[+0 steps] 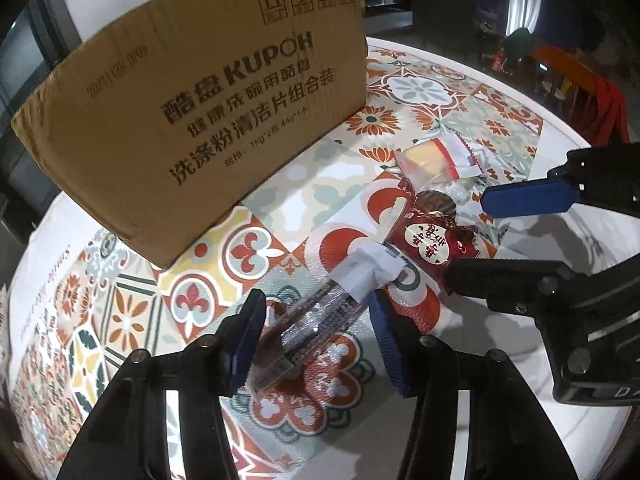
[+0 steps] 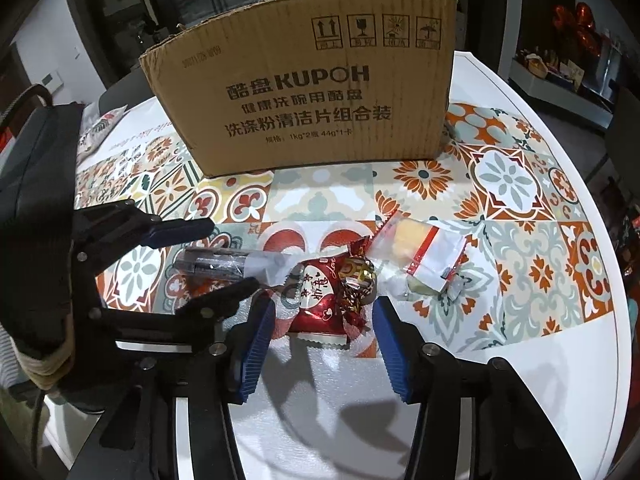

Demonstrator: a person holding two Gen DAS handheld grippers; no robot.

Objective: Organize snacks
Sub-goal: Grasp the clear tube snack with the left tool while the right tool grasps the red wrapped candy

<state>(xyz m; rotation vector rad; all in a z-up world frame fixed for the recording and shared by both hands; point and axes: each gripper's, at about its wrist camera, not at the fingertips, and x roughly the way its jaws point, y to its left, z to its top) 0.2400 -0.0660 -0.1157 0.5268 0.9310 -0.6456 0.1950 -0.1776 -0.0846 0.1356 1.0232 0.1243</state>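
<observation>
Straddling the clear tube snack (image 1: 316, 318) with left gripper (image 1: 316, 340), jaws wide, blue pads on either side of it and no visible contact; tube lying flat on patterned table mat (image 1: 420, 92), white crimped end (image 1: 370, 266) pointing away from the camera, just in front of cardboard box (image 1: 192, 120). Same tube seen in right view (image 2: 216, 264) between the left gripper's fingers (image 2: 182, 230), in front of the box's left corner. Hovering right gripper (image 2: 322, 344) low over the red heart-print packet (image 2: 324, 304), jaws wide, packet lying between the pads and apart from both, flat on mat (image 2: 520, 240), directly in front of box (image 2: 304, 100). Red packet also in left view (image 1: 430, 236), touching the tube's white end, right of the box. Gold-and-red foil candy (image 2: 358, 280) resting against the packet's far right edge. Clear bag with yellow cake and red stripe (image 2: 416, 250) just right of the foil candy, in front of the box's right corner; same bag in left view (image 1: 434, 160) beyond the red packet. Box upright at the mat's far side, printed face toward both cameras, top flaps open. Right gripper (image 1: 472, 236) entering left view from the right, one blue pad (image 1: 528, 198) above the red packet.
</observation>
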